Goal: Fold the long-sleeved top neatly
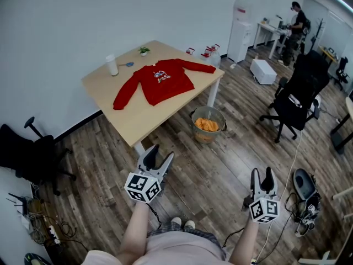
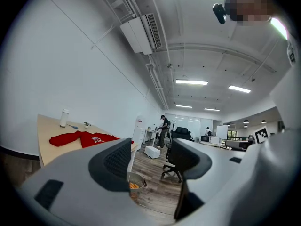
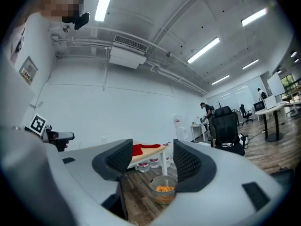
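Floor (image 1: 209, 170) from me to table (image 1: 143, 123) open. Bin (image 1: 207, 125) stands beside table's right leg. Black chair (image 1: 295, 101) right, second chair (image 1: 33, 153) left by wall. Table's near strip bare before red top (image 1: 160, 80); bottle (image 1: 112, 65), plant (image 1: 144, 51) far edge.

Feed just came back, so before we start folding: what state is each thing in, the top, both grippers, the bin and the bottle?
Top: spread flat on the table, sleeves out, unfolded.
Left gripper: open, empty, short of the table.
Right gripper: open, empty.
Bin: upright on the floor, orange contents.
Bottle: upright on the table.
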Tool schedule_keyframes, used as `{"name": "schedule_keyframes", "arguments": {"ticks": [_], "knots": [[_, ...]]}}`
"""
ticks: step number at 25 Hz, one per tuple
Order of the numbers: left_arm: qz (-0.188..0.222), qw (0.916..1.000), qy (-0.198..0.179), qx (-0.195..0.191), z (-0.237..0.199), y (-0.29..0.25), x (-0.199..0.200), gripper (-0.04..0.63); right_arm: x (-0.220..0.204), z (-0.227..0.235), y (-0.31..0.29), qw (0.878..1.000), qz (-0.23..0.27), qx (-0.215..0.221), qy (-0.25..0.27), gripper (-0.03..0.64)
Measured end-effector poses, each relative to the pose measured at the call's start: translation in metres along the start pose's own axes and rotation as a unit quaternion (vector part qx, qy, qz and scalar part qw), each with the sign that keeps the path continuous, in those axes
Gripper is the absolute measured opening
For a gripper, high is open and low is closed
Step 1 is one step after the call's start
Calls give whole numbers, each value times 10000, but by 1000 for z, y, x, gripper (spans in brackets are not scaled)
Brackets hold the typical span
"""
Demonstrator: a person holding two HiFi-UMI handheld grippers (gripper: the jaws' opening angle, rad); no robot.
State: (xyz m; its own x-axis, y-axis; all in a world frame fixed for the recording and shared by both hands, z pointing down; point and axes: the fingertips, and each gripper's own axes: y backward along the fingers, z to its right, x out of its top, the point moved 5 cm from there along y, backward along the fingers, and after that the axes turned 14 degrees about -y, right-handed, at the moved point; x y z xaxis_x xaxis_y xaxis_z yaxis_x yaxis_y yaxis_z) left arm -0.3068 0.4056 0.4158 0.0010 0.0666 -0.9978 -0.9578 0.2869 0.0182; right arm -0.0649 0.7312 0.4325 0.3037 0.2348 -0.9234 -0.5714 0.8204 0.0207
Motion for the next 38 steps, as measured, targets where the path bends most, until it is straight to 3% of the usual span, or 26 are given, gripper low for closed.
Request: {"name": "schedule_keyframes", "arguments": {"ticks": [2, 7, 27, 38], "knots": [[-39, 10000, -9, -43, -1, -1, -4, 307, -4, -1, -4, 10000, -36, 34, -76, 282], [-111, 9999, -6, -39, -12, -4, -13, 362, -12, -8, -18, 9998, -120, 88, -155, 321], [-210, 9996, -91, 176, -73, -35, -33, 364, -41, -42, -113, 9980, -322, 505, -195, 327], [-347, 9981, -173, 478, -130, -125, -55, 367, -58, -14, -245, 9955, -469, 762, -327, 323]]}}
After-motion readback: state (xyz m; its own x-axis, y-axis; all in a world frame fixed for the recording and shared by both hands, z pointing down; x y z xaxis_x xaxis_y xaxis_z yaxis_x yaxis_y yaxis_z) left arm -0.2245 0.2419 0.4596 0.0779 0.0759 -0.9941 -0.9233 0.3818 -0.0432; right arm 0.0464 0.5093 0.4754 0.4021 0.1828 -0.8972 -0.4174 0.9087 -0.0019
